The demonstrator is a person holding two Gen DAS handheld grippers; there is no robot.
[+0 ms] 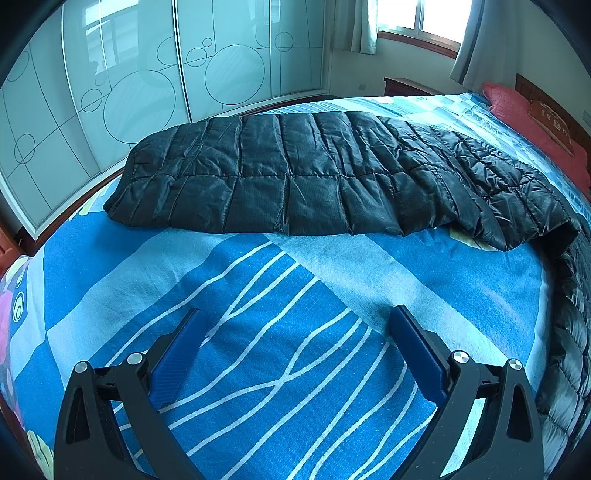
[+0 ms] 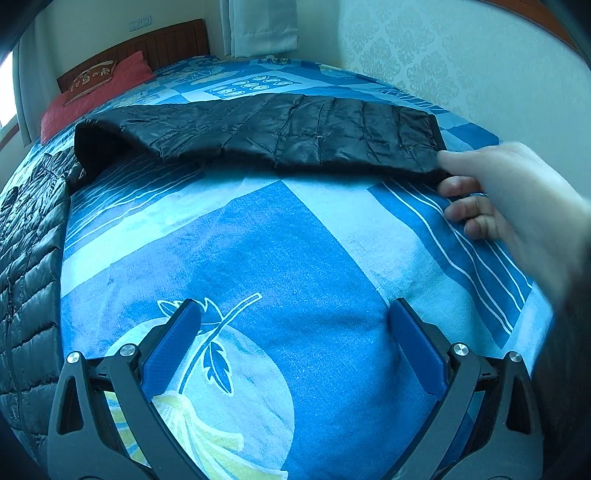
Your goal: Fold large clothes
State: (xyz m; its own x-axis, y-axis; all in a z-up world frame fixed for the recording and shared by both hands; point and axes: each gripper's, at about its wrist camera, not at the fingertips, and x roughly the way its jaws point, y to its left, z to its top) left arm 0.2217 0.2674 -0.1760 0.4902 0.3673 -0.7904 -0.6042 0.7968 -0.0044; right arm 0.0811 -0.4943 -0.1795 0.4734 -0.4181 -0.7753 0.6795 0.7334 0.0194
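Left wrist view
Left gripper (image 1: pixel 297 325): low over the bed, jaws wide apart, nothing between them; only the sheet shows in the gap.
Pads (image 1: pixel 177 360): blue, on black arms with silver screws.
Black puffer jacket (image 1: pixel 314 173): it lies flat across the bed, ahead of the gripper and apart from it. The quilted part stretches from left to right, and more of it runs down the right edge of the view.
Bed sheet (image 1: pixel 258 369): blue and light blue, with white wavy lines under the gripper.
Pillow (image 1: pixel 517 110): red, at the far right, against a dark wooden headboard.
Wardrobe doors (image 1: pixel 147 74): pale sliding panels with circle patterns, behind the bed.
Window (image 1: pixel 417 14): bright, with curtains at both sides.

Right wrist view
Right gripper (image 2: pixel 295 321): also low over the sheet, jaws wide, holding nothing.
Black puffer jacket (image 2: pixel 258 133): a long quilted sleeve lies across the bed ahead; the body of the jacket is at the left edge.
Hand (image 2: pixel 498 188): bare, blurred, coming from the right. Its fingertips touch the cuff end of the sleeve.
Bed sheet (image 2: pixel 295 240): blue blocks, and a leaf print between the jaws.
Pillow (image 2: pixel 96 88): red, far left, by the headboard.
Wall (image 2: pixel 443 55): pale, with a damask pattern, on the right.
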